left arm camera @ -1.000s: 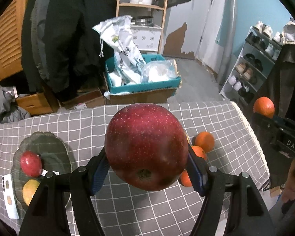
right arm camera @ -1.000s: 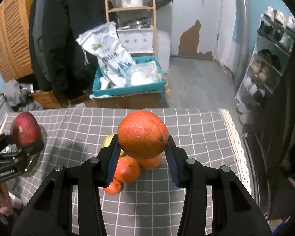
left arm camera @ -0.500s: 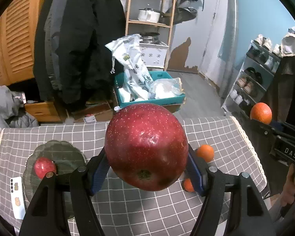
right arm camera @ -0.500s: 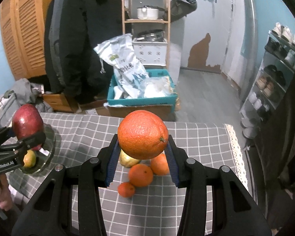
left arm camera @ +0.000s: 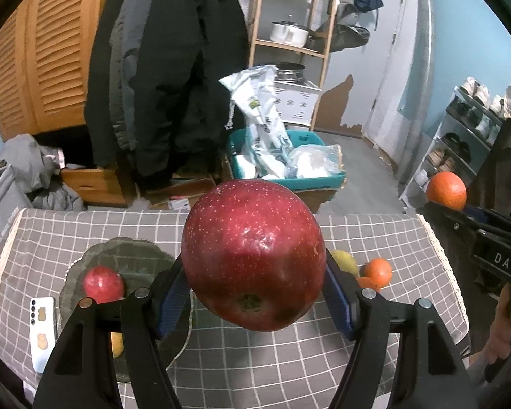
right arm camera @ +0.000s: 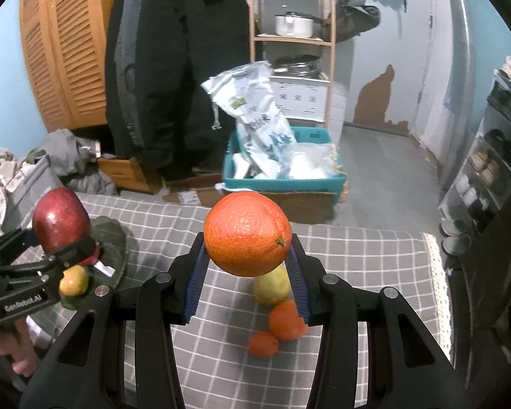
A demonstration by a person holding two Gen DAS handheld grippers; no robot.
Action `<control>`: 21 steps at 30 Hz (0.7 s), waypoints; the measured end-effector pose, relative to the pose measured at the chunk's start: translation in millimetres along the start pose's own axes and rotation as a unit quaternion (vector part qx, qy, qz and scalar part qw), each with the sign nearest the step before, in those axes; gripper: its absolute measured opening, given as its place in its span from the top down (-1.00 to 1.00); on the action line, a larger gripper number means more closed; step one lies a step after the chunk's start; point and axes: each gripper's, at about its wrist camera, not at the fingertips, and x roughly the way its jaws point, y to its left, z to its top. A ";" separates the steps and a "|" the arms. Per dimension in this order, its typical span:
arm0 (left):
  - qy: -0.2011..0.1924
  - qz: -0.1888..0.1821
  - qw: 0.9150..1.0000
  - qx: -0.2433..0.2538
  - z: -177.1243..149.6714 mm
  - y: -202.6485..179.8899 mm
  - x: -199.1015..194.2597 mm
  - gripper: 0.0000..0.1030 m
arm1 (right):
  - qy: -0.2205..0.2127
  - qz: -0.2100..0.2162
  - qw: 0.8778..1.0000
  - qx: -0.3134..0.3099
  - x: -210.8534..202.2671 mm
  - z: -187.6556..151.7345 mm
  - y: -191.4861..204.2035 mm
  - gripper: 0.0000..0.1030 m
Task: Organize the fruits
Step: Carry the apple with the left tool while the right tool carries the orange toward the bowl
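My left gripper (left arm camera: 253, 293) is shut on a big red apple (left arm camera: 253, 254), held above the checked tablecloth (left arm camera: 248, 358). My right gripper (right arm camera: 247, 272) is shut on a large orange (right arm camera: 247, 233), also held in the air. A dark green plate (left arm camera: 133, 259) at the table's left holds a small red apple (left arm camera: 103, 283) and a yellow fruit (right arm camera: 73, 281). On the cloth to the right lie a yellow-green fruit (right arm camera: 271, 286) and small oranges (right arm camera: 286, 320). From each wrist view the other gripper shows at the frame's side with its fruit.
A white phone (left arm camera: 41, 332) lies beside the plate at the table's left edge. Beyond the table stand a teal crate of bags (right arm camera: 282, 167), hanging dark coats (left arm camera: 167, 68), a wooden shelf with pots (left arm camera: 291, 34) and a shoe rack (left arm camera: 460, 143) at right.
Both grippers have risen and pulled back from the table with their fruit still held. The table and its fruit now look smaller and lower in both views.
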 end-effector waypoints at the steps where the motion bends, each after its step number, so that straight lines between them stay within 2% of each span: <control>1: 0.000 0.001 1.000 -0.002 -0.6 3.1 -0.4 -0.41 | 0.001 0.004 1.000 -0.003 2.8 2.2 5.7 0.15; 8: -0.002 0.020 0.999 -0.025 -2.3 32.2 -5.2 -0.41 | 0.009 0.026 0.999 -0.017 17.0 10.3 33.8 0.15; 21: 0.008 0.052 0.997 -0.064 -11.8 85.0 -7.5 -0.41 | 0.044 0.091 0.994 -0.041 57.3 18.8 95.5 0.15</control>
